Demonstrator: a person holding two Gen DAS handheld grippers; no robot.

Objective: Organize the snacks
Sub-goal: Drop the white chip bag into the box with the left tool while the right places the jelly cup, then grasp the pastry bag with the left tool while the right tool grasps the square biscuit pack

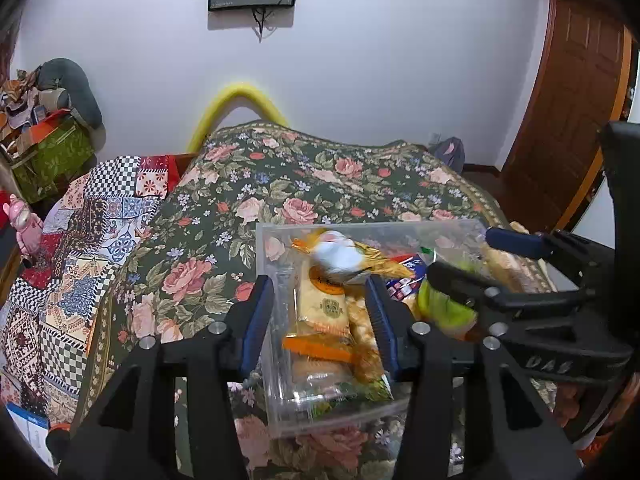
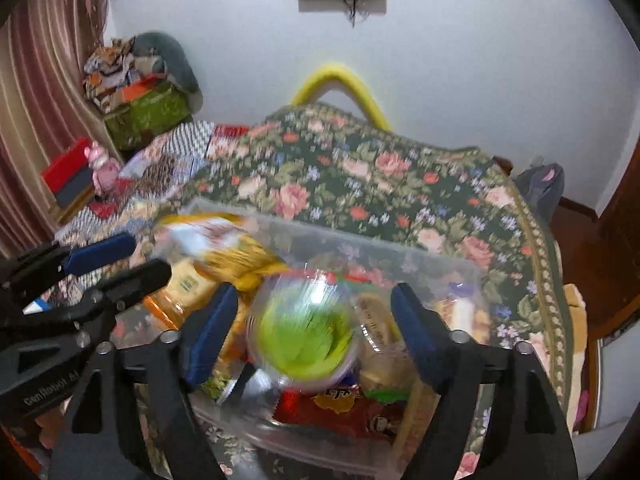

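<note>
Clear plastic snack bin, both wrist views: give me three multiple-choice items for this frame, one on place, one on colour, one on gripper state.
1. Where does the clear plastic snack bin stand?
A. on the flowered green bedspread
B. on a bare wooden floor
C. on a white shelf

2. What colour fills the blurred round clear-walled cup between the right gripper fingers?
A. red
B. lime green
C. blue

3. How does the left gripper stand?
A. shut on a bottle
B. open, over the bin
C. out of view

Answers:
1 A: floral cloth shows under and around the bin.
2 B: bright green shows inside the cup in both views.
3 B: its blue-padded fingers stand wide apart over the pale yellow wrapped biscuit pack, gripping nothing.
</note>
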